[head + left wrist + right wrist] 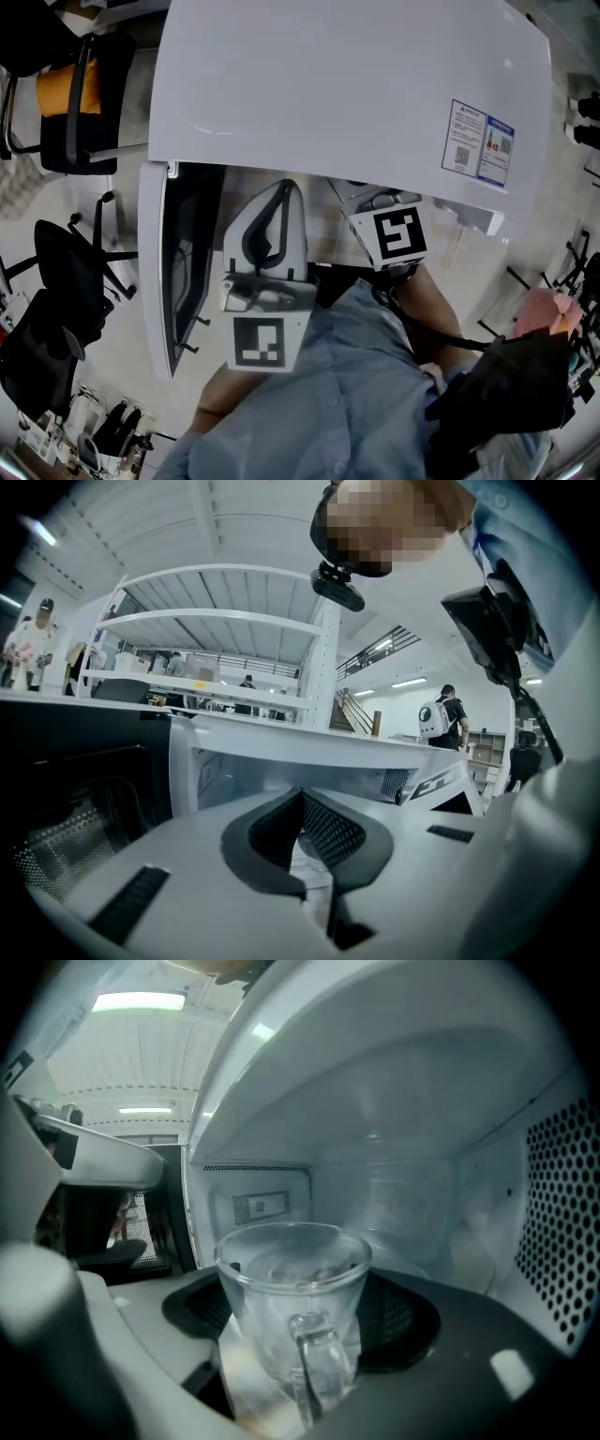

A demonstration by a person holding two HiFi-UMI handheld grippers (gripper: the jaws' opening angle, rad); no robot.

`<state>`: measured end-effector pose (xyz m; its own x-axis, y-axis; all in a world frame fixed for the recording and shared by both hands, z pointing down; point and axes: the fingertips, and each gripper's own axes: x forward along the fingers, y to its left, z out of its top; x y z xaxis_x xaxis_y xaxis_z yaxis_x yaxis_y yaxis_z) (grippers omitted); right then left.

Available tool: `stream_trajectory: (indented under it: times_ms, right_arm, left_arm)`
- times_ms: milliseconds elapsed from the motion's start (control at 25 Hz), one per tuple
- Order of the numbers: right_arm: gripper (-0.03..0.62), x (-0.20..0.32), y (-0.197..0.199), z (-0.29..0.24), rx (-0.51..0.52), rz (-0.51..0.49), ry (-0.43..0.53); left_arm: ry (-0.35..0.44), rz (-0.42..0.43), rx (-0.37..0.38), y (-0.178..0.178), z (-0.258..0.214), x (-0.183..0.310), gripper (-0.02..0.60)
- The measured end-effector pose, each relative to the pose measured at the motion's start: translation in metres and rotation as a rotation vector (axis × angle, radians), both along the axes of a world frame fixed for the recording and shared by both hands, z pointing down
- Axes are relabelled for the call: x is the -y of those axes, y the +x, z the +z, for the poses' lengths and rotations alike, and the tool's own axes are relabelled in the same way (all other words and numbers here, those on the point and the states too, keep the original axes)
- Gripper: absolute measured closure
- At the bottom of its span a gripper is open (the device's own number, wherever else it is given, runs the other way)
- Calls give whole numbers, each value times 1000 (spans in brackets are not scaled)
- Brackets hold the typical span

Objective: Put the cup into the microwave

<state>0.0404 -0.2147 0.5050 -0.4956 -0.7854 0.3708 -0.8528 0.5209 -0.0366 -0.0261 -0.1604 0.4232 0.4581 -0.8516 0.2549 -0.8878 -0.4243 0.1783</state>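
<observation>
Glass cup [292,1283] fills the near middle of my right gripper view, upright, its handle turned toward the camera. My right gripper [305,1314] is clamped on it, one dark pad against each side of the clear wall. Behind and around the cup is the white inside of the microwave [347,84], with the perforated wall [562,1213] on the right, so the cup sits in the oven's mouth. I cannot tell whether its base touches the oven floor.

My left gripper [300,797] has its jaw tips together with nothing between them. It points at the left part of the opening, just beside the open door [178,262], which stands swung out on the left. From the head view, the right gripper's marker cube [401,234] shows just under the near edge of the microwave's top.
</observation>
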Motion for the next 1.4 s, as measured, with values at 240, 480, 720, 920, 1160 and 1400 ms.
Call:
stream_trajectory:
  times_ms: [240,480,720,920,1160,1400]
  right_arm:
    - [218,13,1,0,-5,-7,22]
    - [215,16,0,0,-11,-11,35]
    - [175,13,3,0,-16,15,29]
    - [168,8,4,-5,-19,23,26]
    - [168,-7,0,-18,-10,16,26]
    - [168,-23,1,-37,-25,19,48]
  left_arm:
    - [-3,-11,-2,-4,0,5,574]
    - [1,-13,-2,-6,-2,4,574]
    - [9,-1,-3,-5,-7,0,574]
    - [17,2,4,-5,-13,-5,574]
    - [22,9,14,-3,-26,-14,574]
    - [23,22,20,2,-40,-28,574]
